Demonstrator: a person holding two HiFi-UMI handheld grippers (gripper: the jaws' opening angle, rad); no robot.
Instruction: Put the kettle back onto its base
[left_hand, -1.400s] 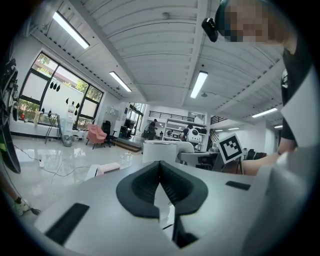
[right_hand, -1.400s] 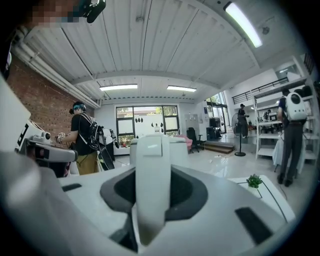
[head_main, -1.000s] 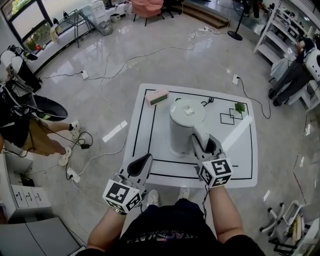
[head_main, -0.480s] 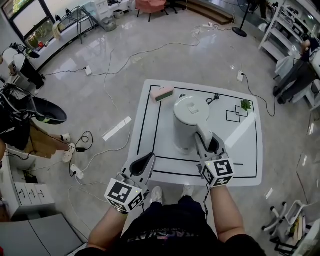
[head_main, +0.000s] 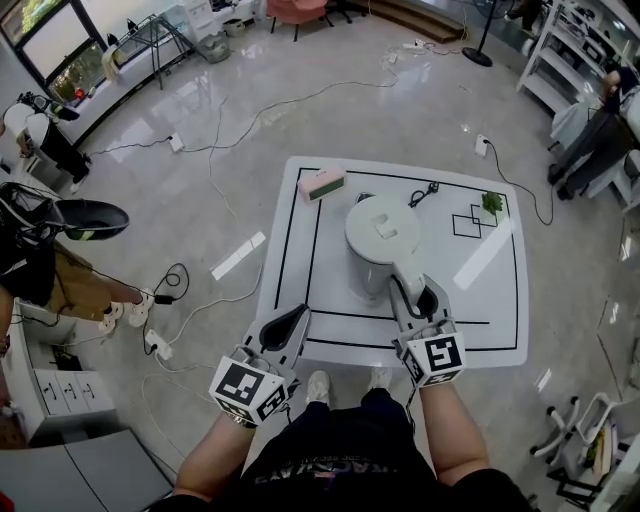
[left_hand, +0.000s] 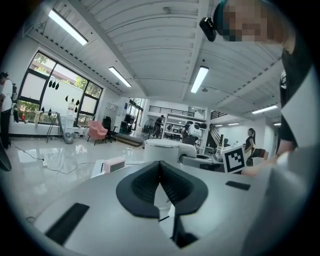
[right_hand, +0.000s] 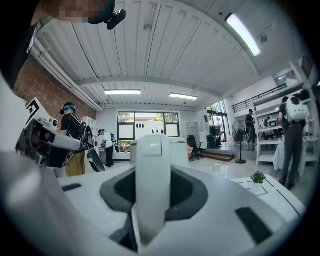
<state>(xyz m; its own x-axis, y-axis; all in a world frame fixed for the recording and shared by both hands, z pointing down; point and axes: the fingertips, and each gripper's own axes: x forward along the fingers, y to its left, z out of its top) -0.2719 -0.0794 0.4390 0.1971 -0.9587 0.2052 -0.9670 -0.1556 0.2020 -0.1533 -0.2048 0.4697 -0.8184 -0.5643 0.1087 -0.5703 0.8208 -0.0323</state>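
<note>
A white kettle (head_main: 383, 240) stands upright in the middle of the white table (head_main: 300, 270); whether its base lies under it is hidden. My right gripper (head_main: 410, 292) comes at it from the near side and is shut on the kettle's handle (right_hand: 152, 170), which fills the gap between the jaws in the right gripper view. My left gripper (head_main: 293, 318) hovers at the table's near left edge, shut and empty (left_hand: 160, 181). From there the kettle (left_hand: 162, 149) shows ahead and a little right.
A pink box (head_main: 322, 183) lies at the table's far left. A small green plant (head_main: 490, 208) and a black plug with cable (head_main: 430, 190) sit at the far right. Cables trail over the floor (head_main: 200, 160). A person (head_main: 40, 260) stands at left, shelves (head_main: 560, 50) at far right.
The kettle and my right gripper have shifted slightly toward the near side of the table. The left gripper has stayed where it was.
</note>
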